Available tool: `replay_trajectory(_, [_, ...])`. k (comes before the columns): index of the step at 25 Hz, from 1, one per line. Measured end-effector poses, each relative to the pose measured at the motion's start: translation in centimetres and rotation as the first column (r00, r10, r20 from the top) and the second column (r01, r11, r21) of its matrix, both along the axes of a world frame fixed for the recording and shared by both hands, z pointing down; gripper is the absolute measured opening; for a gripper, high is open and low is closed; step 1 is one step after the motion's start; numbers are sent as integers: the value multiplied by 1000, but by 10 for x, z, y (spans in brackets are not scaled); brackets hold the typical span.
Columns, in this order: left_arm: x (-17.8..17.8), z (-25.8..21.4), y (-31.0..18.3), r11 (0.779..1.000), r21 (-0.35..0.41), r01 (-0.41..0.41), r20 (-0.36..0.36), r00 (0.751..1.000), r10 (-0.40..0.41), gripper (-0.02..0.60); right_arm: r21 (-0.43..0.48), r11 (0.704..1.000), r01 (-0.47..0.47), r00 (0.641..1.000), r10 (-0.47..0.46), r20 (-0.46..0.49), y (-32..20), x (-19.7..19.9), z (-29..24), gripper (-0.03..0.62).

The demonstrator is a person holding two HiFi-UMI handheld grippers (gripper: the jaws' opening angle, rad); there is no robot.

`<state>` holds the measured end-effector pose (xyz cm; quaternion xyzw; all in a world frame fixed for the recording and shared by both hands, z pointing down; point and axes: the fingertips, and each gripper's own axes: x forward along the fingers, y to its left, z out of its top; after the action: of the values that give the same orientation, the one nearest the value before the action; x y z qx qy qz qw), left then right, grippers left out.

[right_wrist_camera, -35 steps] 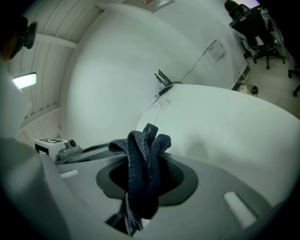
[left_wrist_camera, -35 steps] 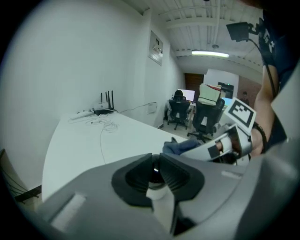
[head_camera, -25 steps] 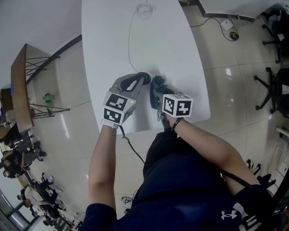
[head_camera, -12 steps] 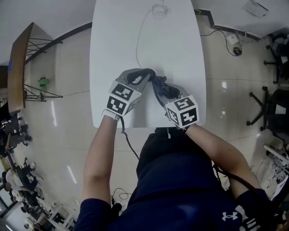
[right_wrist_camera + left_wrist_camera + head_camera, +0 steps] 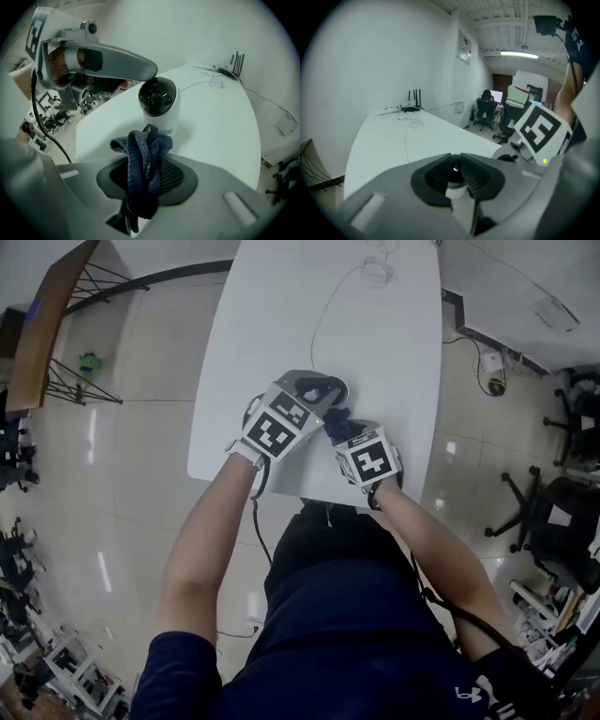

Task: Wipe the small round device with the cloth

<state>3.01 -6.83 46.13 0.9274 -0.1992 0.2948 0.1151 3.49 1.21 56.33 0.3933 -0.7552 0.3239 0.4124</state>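
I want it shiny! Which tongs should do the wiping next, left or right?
Right. The right tongs grip the blue cloth, bunched right next to the small round device. The left tongs are shut with no cloth, their tips at the device's top, so they probably just steady it.

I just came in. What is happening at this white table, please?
A person works at a white table with a hand-held gripper in each hand. The left hand-held gripper, its jaws closed, rests on top of the small round device, apparently steadying it. The right hand-held gripper pinches a bunched dark blue cloth and holds it at the device's lower front. Whether the cloth touches it I cannot tell.
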Motion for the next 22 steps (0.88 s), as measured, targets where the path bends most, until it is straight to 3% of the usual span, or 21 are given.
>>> replay_trajectory(2, [0, -4, 1, 1000, 1, 4, -11, 1000, -4, 72, 19, 999, 45, 999, -45, -14, 4, 2, -11, 117])
replay_trajectory(4, [-6, -15, -1, 999, -4, 49, -70, 996, -49, 80, 84, 994, 76, 997, -75, -16, 4, 5, -33, 117])
replay_trajectory(6, [-22, -34, -4, 989, -41, 140, -175, 974, -145, 80, 209, 975, 79, 997, -77, -20, -7, 7, -72, 117])
replay_trajectory(7, [-34, -42, -4, 978, -74, 194, -231, 951, -206, 80, 296, 952, 77, 997, -71, -34, -17, 7, -96, 117])
replay_trajectory(9, [-65, -48, -3, 938, -144, 317, -316, 883, -347, 80, 477, 872, 112, 992, -69, -108, -40, 3, -141, 117])
replay_trajectory(11, [-101, -38, 3, 877, -211, 432, -350, 804, -480, 80, 590, 781, 204, 970, -83, -227, -58, -8, -167, 117])
replay_trajectory(13, [-131, -21, 16, 816, -267, 513, -345, 740, -578, 78, 609, 725, 323, 926, -110, -360, -65, -25, -166, 118])
replay_trajectory(15, [-149, -3, 32, 770, -316, 554, -326, 699, -636, 78, 585, 689, 429, 870, -141, -473, -64, -40, -147, 118])
replay_trajectory(18, [-159, 14, 54, 741, -363, 565, -302, 681, -667, 78, 552, 623, 555, 779, -156, -607, -56, -54, -118, 120])
replay_trajectory(20, [-160, 20, 65, 740, -374, 559, -296, 685, -666, 77, 537, 584, 609, 735, -160, -659, -48, -62, -106, 120])
replay_trajectory(22, [-160, 22, 72, 748, -377, 547, -296, 693, -657, 77, 514, 574, 638, 711, -181, -680, -41, -71, -92, 121])
